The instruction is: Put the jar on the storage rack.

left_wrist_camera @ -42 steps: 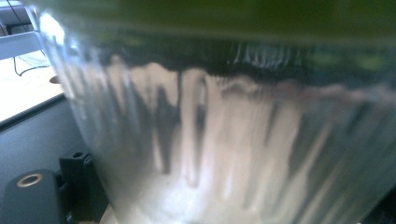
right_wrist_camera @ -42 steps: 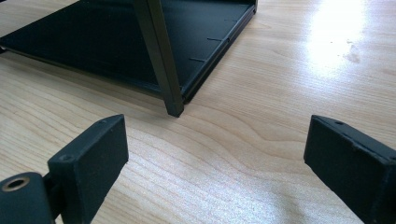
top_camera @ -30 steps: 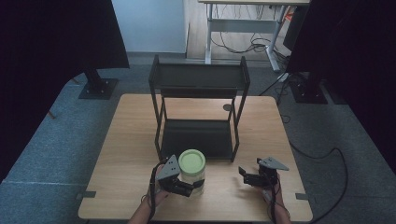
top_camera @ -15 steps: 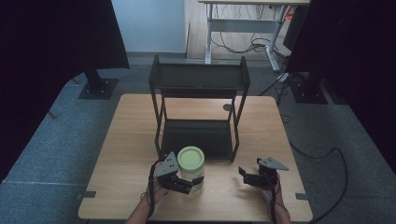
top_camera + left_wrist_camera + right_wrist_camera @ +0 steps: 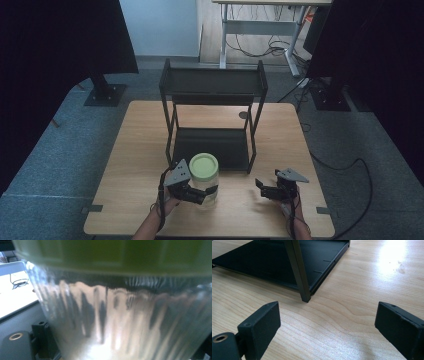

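I see a clear jar with a green lid near the front of the wood table. It stands just in front of the black rack, by the rack's low shelf.

My left gripper is around the jar. Its jaws sit on both sides of the glass, so it looks like it is gripping the jar. In the left gripper view the jar is so close that it is a blur of shiny glass with the green lid on top.

My right gripper is off to the right, well apart from the jar. It hangs low over the table. In the right gripper view its two black jaws stand wide apart with nothing between them but bare wood. A leg of the rack stands just past them, with the low shelf behind it.

Both my hands come in from the bottom edge of the high view.
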The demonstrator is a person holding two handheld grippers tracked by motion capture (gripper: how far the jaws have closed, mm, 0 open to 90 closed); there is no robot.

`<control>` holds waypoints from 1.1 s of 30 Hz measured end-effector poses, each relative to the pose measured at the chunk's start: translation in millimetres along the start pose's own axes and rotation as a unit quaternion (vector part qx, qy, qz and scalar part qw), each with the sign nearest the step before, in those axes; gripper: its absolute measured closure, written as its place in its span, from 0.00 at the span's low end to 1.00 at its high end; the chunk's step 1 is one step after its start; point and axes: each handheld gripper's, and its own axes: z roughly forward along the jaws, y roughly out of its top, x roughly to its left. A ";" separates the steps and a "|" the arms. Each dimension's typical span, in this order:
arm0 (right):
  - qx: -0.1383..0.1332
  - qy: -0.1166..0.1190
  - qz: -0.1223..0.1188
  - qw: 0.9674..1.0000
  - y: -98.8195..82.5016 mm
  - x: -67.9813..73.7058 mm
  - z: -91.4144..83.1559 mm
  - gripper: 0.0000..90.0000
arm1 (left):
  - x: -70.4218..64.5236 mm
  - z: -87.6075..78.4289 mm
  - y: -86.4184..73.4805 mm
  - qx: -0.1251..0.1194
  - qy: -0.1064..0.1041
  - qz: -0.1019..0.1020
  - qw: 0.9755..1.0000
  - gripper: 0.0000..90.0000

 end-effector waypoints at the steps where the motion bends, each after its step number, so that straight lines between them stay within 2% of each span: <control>1: 0.000 0.000 0.000 1.000 0.0 0.0 0.0 0.07 | 0.1 0.1 0.2 -0.001 0.000 0.000 1.000 0.12; 33: 0.001 0.003 0.002 1.000 -0.3 -0.4 -0.6 0.07 | 11.5 6.8 22.7 -0.005 0.001 0.015 1.000 0.12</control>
